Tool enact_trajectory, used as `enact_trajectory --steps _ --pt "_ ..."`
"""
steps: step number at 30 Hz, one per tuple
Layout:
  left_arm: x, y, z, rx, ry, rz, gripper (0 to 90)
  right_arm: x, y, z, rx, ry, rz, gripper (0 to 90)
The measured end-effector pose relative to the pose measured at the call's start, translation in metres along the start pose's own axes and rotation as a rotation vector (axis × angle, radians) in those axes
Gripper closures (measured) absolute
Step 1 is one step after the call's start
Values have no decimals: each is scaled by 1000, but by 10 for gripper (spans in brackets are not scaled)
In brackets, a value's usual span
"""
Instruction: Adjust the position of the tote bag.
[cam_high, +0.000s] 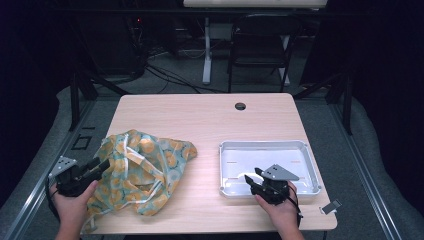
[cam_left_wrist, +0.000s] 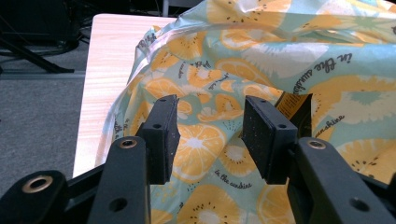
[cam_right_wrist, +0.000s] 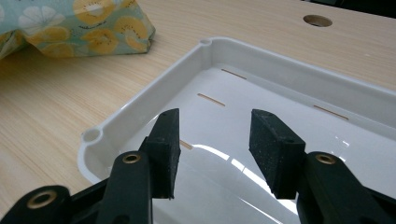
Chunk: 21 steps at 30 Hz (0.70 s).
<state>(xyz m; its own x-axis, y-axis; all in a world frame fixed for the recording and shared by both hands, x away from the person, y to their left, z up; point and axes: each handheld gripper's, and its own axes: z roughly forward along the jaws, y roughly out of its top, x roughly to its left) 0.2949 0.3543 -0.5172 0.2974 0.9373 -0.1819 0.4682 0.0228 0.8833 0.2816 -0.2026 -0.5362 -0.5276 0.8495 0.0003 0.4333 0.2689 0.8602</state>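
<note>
at table's left, fruit-print cloth (cam_left_wrist: 280, 60) just beyond left gripper (cam_left_wrist: 210, 140) fingers (cam_left_wrist: 161, 135) — untouched

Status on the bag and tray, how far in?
Barely started. Done: nothing; the fruit-print bag lies crumpled on the table and the white tray holds nothing. In hand: left gripper open, jaws up against the bag's fabric, no grip. Right gripper open over the tray. Left: everything, starting with a grasp on the bag.

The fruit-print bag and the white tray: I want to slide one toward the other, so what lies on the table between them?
Nothing: in the high view, bare wooden table separates the fruit-print bag from the white tray.
</note>
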Motion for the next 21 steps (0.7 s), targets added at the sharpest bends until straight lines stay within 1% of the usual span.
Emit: enact_trajectory --steps 4,5,8,10,12,13,14,16,17,18,19,20,21 --pt "2 0 -1 7 3 -5 562 1 0 2 2 2 11 525" --pt "3 0 -1 8 4 -10 562 2 1 4 16 0 -3 525" --pt "5 0 -3 5 8 -25 562 4 3 6 20 -3 -16 525" --pt "6 -1 -4 6 11 -32 562 6 5 7 20 3 -28 525" --pt "6 -1 -5 3 12 -38 562 10 6 8 23 21 -48 517" --pt "6 -1 -5 1 11 -45 563 12 7 8 28 20 -59 506" --pt "5 -1 -6 0 16 -44 563 16 9 9 25 18 -77 494" --pt "4 -1 -7 4 18 -37 566 19 12 9 35 30 -75 497" --pt "3 -2 -7 2 13 -40 566 24 19 9 29 56 -75 508" --pt "2 -1 -8 0 11 -37 566 24 19 9 29 56 -75 508" --pt "1 -1 -8 -1 11 -30 566 29 25 9 35 63 -92 520" --pt "1 -1 -8 -1 11 -30 566 29 25 9 35 63 -92 520" --pt "0 -1 -9 1 8 -26 566 30 27 9 32 71 -92 538"
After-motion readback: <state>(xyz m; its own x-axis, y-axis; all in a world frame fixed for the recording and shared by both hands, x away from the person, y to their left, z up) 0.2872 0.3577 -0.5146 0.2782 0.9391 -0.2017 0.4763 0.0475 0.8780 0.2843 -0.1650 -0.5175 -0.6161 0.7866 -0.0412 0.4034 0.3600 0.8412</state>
